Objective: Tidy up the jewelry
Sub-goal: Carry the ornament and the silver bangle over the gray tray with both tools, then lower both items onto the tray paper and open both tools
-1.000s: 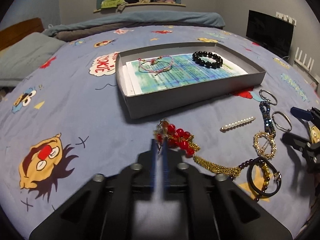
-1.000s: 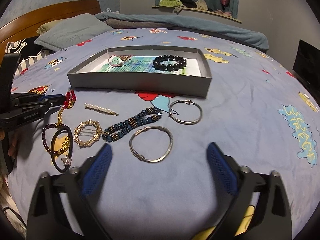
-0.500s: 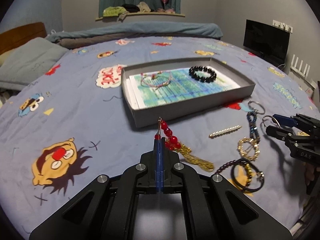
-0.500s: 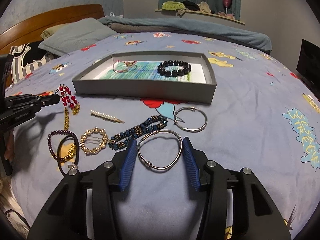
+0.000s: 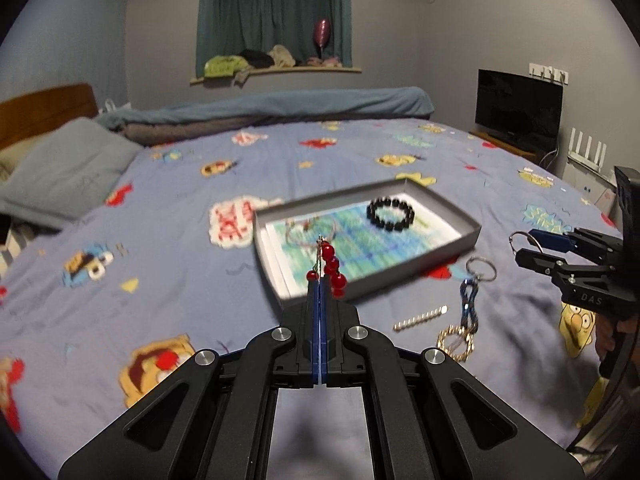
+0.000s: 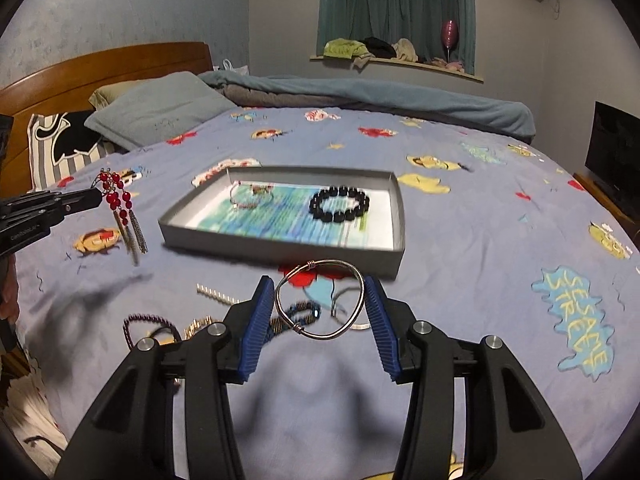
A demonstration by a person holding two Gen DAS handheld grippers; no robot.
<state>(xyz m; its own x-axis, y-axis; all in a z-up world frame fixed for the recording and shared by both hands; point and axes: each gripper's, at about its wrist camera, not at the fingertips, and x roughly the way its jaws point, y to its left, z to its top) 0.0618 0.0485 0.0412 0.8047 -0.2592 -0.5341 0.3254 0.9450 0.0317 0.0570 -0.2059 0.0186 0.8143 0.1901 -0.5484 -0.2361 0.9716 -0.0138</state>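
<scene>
A wide bed [image 6: 460, 216] fills the room, covered by a blue sheet printed with cartoon faces and words. A grey pillow [image 6: 160, 106] and a wooden headboard [image 6: 104, 68] sit at its far left, and a rolled blanket [image 6: 380, 98] runs along the far edge under a curtained window ledge [image 6: 396, 62] piled with clothes. A dark screen [image 5: 518, 108] stands by the right wall.

A shallow grey tray [image 6: 280, 246] lies mid-bed, holding a black bead bracelet [image 6: 339, 204] and a thin pink one [image 6: 252, 196].

The left tongs [image 5: 320, 286] are pinched together on a red bead tassel piece [image 6: 120, 208], lifted clear of the sheet just left of the tray. The right tongs [image 6: 320, 308] clasp a silver bangle [image 6: 319, 300] between their blue pads, raised above the sheet in front of the tray. Below lie a pearl clip [image 5: 420, 317], a blue beaded strand [image 5: 469, 304], a gold ring [image 5: 456, 342] and a second silver hoop [image 5: 480, 269].
</scene>
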